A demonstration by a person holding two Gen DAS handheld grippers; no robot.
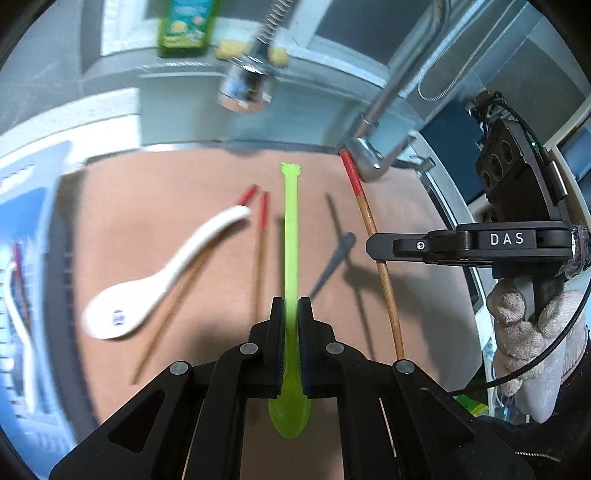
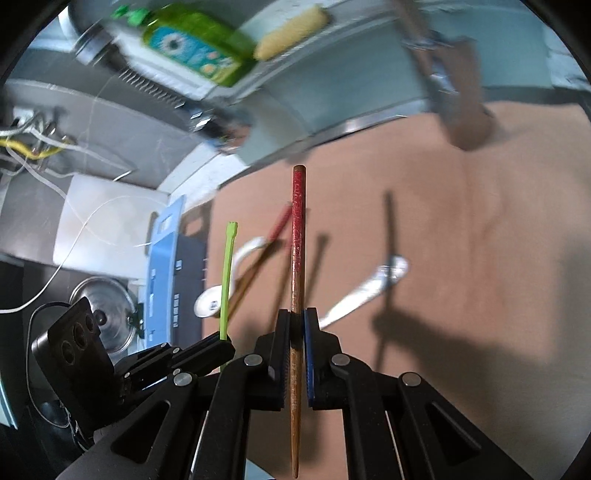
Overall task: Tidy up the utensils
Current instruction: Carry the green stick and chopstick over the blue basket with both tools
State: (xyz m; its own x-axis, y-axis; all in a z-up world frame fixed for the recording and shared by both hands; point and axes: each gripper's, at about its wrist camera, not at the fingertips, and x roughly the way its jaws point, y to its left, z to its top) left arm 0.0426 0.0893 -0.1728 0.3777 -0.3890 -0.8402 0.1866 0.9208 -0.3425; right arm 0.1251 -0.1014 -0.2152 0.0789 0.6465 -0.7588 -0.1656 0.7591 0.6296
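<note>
My left gripper (image 1: 291,306) is shut on a green plastic spoon (image 1: 290,236) and holds it above the brown mat (image 1: 207,177), handle pointing away. My right gripper (image 2: 296,317) is shut on a red-tipped wooden chopstick (image 2: 297,236), red end pointing away; it also shows in the left wrist view (image 1: 369,221) with the right gripper (image 1: 373,245) on it. On the mat lie a white ceramic spoon (image 1: 162,277) and two more red-tipped chopsticks (image 1: 260,240). A metal spoon (image 2: 365,291) lies on the mat in the right wrist view. The green spoon (image 2: 227,273) and the left gripper (image 2: 218,345) show there too.
A blue utensil tray (image 1: 26,206) stands at the mat's left; it shows in the right wrist view (image 2: 162,266). A sink with a faucet (image 1: 373,147), a green soap bottle (image 1: 184,26) and a sponge (image 2: 291,31) lie beyond. A steel pot lid (image 2: 105,314) sits at the left.
</note>
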